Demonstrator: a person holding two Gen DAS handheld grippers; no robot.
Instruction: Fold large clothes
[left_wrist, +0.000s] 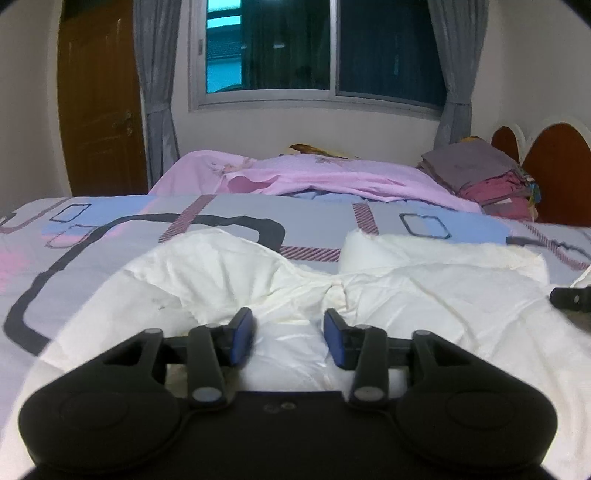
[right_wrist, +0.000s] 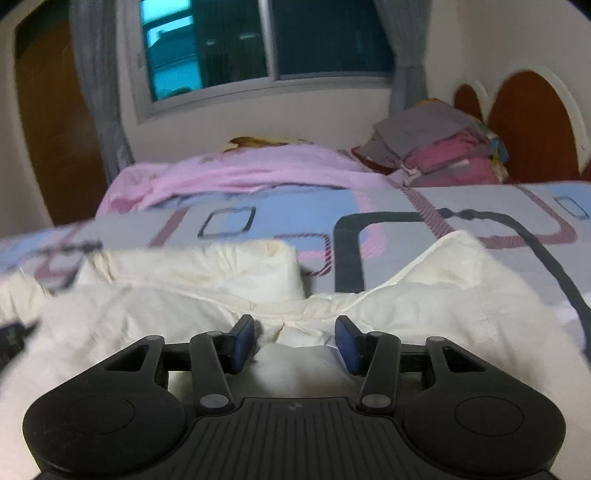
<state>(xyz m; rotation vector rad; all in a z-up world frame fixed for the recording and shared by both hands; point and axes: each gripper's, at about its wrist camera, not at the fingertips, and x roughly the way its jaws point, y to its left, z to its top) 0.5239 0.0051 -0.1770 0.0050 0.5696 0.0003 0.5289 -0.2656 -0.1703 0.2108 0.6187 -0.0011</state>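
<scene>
White garment (left_wrist: 229, 280), fingers (left_wrist: 242, 334) seemingly apart.

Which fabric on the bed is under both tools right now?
The crumpled white garment, nearest the cameras; the pink sheet and folded grey-and-maroon stack lie far behind.

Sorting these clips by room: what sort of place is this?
A bedroom, most likely: a bed with a patterned cover, a wooden headboard, and a curtained window.
</scene>
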